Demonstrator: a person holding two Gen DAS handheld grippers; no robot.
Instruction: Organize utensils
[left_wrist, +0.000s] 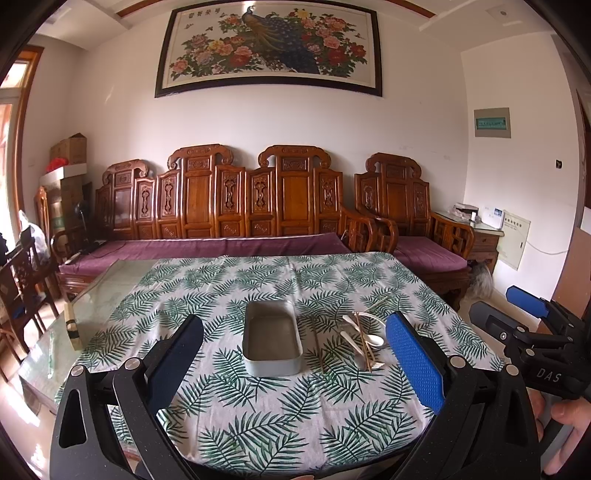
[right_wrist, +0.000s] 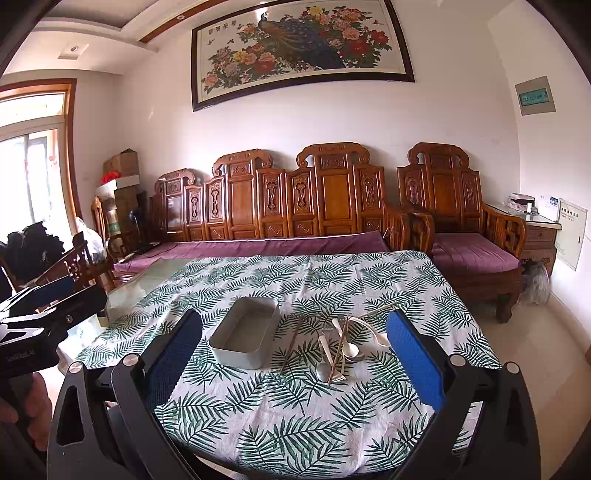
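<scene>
Resting on a fern-print tablecloth (right_wrist: 295, 406), a rounded rectangular metal tin (right_wrist: 245, 338) sits empty; just right of it lies a tangle of utensils (right_wrist: 341, 347), pale plastic spoons, thin chopsticks, overlapping and hard to separate; left gripper (left_wrist: 295, 354) and right gripper (right_wrist: 295, 354), blue textured pads, both spread wide, holding nothing.

You are in a home living room. A carved wooden sofa (left_wrist: 229, 206) with purple cushions lines the wall, and above the sofa hangs a framed peacock-and-peony picture (left_wrist: 269, 44). In front of the sofa stands a table under a fern-print cloth (left_wrist: 280, 406); cardboard boxes (left_wrist: 70, 147) stack left of the sofa.
</scene>
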